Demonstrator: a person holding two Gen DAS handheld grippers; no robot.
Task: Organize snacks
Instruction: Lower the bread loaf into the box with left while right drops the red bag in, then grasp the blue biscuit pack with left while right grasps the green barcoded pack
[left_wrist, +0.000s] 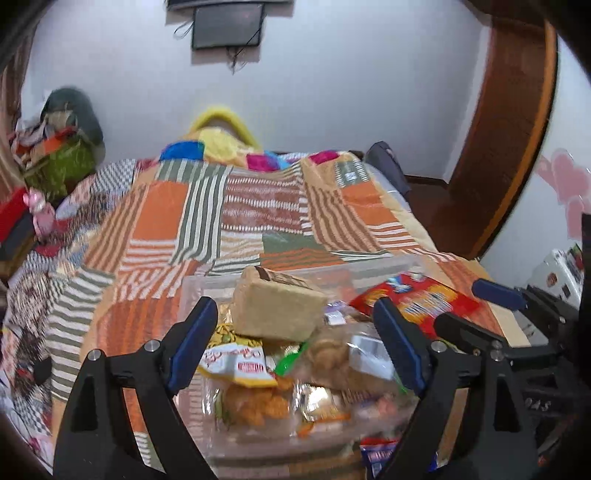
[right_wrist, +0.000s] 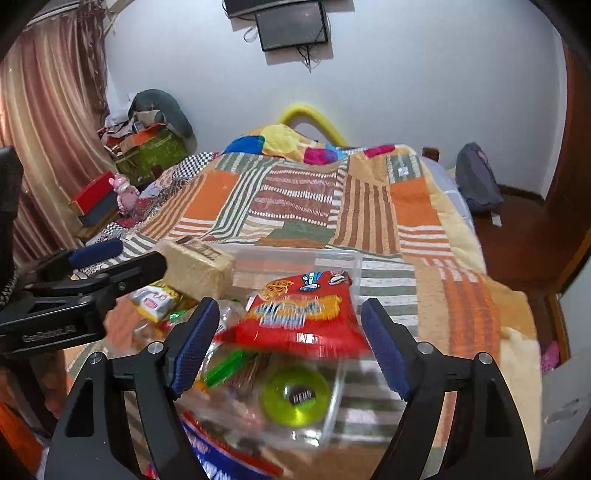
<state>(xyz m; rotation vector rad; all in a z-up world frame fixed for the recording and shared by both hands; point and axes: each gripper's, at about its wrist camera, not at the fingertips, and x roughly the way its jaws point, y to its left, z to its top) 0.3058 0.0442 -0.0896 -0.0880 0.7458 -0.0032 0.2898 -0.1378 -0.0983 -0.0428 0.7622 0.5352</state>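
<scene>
Clear tub (right_wrist: 332, 398) on the quilt (right_wrist: 369, 210) brims with snacks; your left gripper (left_wrist: 295, 343) and right gripper (right_wrist: 288, 347) gape empty above it. Filling looks underway: next, seat the red pack (right_wrist: 299, 314) at 12 o'clock

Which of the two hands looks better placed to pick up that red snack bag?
Probably the right gripper: the red bag lies directly between its open fingers. From the left gripper, the bag sits off to its right side.
</scene>
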